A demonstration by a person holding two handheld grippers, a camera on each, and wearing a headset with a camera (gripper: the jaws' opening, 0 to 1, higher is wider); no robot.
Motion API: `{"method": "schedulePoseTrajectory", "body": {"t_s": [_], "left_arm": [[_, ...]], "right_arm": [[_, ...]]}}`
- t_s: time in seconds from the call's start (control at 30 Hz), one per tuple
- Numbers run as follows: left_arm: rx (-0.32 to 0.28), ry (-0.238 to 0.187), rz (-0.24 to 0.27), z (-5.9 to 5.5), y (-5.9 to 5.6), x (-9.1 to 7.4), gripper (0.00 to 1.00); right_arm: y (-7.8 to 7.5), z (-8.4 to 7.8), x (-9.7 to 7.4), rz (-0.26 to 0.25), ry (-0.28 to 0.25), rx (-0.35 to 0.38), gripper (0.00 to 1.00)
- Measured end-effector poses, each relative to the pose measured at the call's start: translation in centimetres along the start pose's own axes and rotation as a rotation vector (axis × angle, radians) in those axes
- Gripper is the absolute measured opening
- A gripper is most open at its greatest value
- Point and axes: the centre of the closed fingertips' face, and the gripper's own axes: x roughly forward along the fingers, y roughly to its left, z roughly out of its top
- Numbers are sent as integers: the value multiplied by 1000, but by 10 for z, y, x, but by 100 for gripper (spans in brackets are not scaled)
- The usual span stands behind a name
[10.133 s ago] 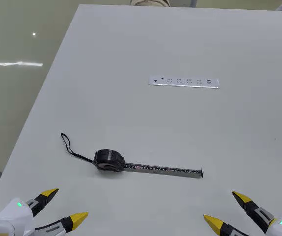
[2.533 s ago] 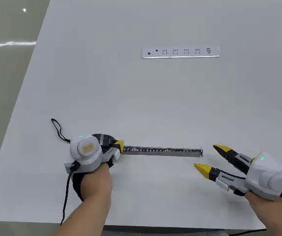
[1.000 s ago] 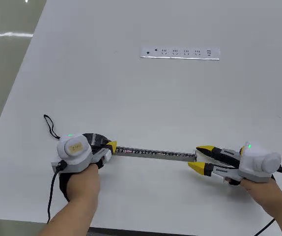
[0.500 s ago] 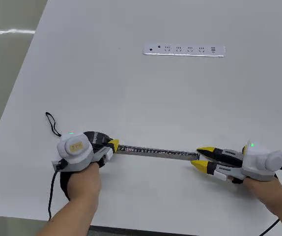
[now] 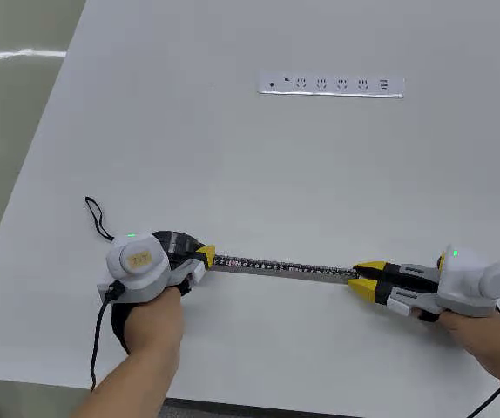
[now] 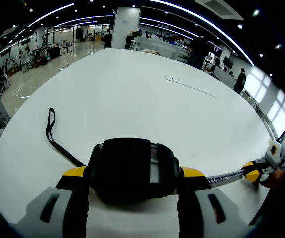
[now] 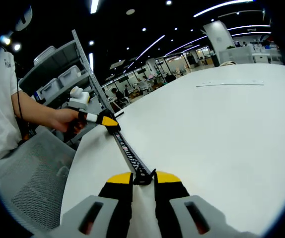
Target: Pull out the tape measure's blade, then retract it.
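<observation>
White laminate makes up the worktop (image 5: pixel 337 174), on which everything is laid. A long white power strip (image 5: pixel 330 84) is seen flat near its far side, well apart from the work.

The tape measure's blade (image 5: pixel 280 266) is stretched straight along the near part of the worktop, lying on the surface between the two tools; dark printed markings are seen along it in the right gripper view (image 7: pixel 127 148).

The left hand-held gripper (image 5: pixel 194 254) is held at the blade's left end. In its own view its yellow-tipped jaws are spread wide and are pressed against either side of the tape measure case (image 6: pixel 132 158), which is gripped between them. The right hand-held gripper (image 5: pixel 362 277) is held at the blade's other end, its jaws drawn narrow and closed on the blade's tip; in its own view (image 7: pixel 144 177) the small end hook (image 7: pixel 143 174) is pinched between the yellow tips.

The black case (image 5: pixel 175 243) is rested on the worktop, partly covered by the left tool. A thin black wrist strap (image 5: pixel 98 219) is trailed from it to the left, looped on the surface.
</observation>
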Motion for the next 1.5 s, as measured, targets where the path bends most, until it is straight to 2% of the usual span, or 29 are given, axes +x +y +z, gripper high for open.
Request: {"method": "schedulePoseTrajectory", "body": {"t_s": [0.2,0.3,0.5,0.87,1.17,1.27,1.5], "left_arm": [[2,1,-1,0,0,0,70],[4,1,-1,0,0,0,70],[6,2,-1,-1,0,1,70],[8,0,5,0,0,0,70],[4,-5,11,0,0,0,69],[5,0,14,0,1,0,68],[6,4,10,-1,1,1,68]], "right_arm": [[1,-2,0,8,5,-40,15],[3,-2,-1,-1,2,-125,13],[-3,-2,-2,-14,0,-203,12],[-9,-7,-2,-36,-10,-194,12],[-6,-5,-1,-52,-11,-196,12],[1,-4,5,-36,-8,-206,12],[-6,-6,6,-34,-11,-194,12]]}}
